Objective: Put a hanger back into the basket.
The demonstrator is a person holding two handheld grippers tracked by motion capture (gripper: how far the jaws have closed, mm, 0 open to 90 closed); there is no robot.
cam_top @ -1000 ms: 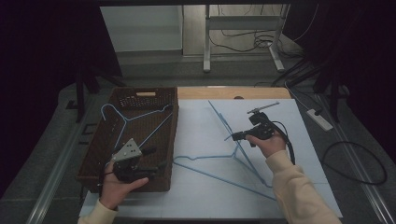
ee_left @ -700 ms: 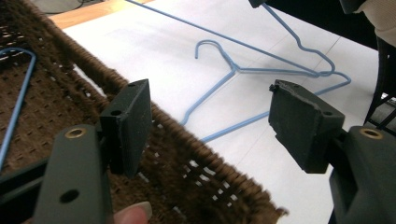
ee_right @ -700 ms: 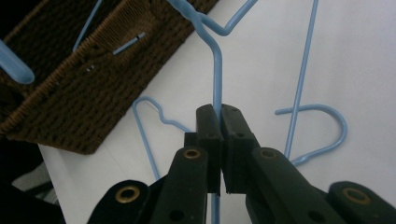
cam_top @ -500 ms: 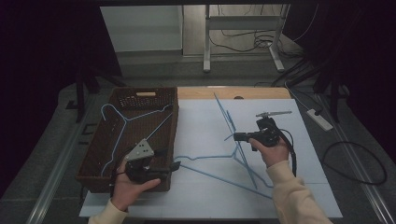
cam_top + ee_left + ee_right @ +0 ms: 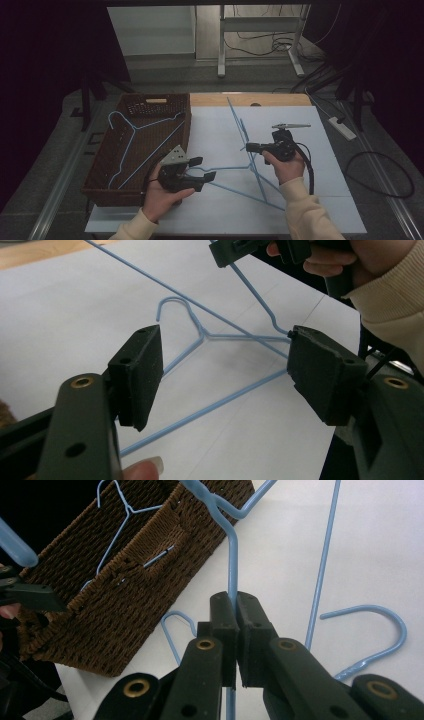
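Right claw (image 5: 251, 147), centre frame, is clamped on a thin blue wire hanger (image 5: 243, 131) tilted upward; left claw (image 5: 204, 169) gapes apart lower left.

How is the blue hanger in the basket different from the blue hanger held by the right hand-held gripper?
The hanger in the basket lies flat and free inside the wicker basket; the held hanger stands tilted up above the white table. The right hand-held gripper is shut on the held hanger, while nothing grips the basket one. Both are thin blue wire.
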